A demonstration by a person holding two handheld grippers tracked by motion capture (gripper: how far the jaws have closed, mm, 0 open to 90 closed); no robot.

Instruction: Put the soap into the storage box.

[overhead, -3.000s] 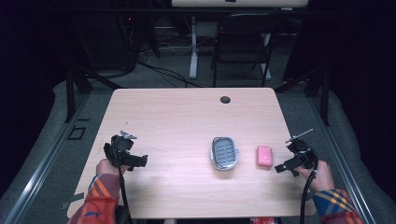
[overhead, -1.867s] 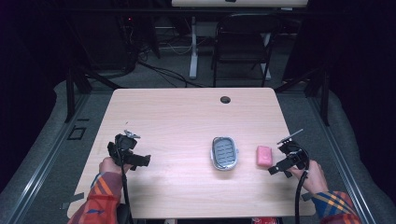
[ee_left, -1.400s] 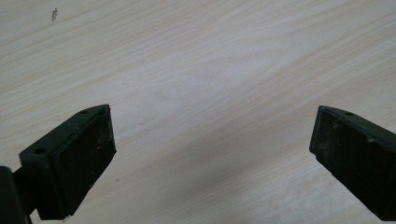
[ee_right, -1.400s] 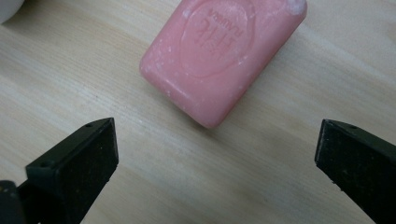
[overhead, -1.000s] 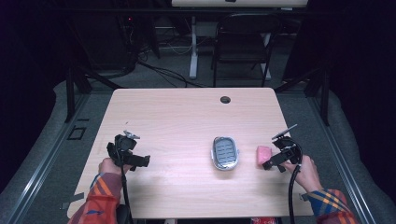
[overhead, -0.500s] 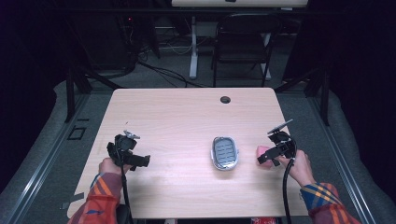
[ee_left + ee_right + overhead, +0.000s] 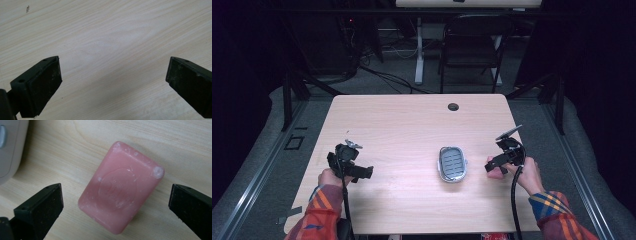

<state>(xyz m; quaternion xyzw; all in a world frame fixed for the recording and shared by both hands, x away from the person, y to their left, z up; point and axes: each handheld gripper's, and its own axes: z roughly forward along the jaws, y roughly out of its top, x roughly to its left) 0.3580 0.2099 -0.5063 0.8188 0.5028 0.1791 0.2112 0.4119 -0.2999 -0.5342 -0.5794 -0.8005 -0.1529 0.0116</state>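
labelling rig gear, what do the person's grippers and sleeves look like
Both the left gripper and the right gripper are black with two flat, blocky black jaws, and a black cable trails from each. The right one carries a grey plate on top. The sleeves are orange, red and blue plaid.

A dark folding chair [image 7: 472, 47] stands beyond the far edge of the table [image 7: 412, 125]. Cables [image 7: 387, 80] lie across the grey floor [image 7: 257, 165] beside a white post [image 7: 418, 55].
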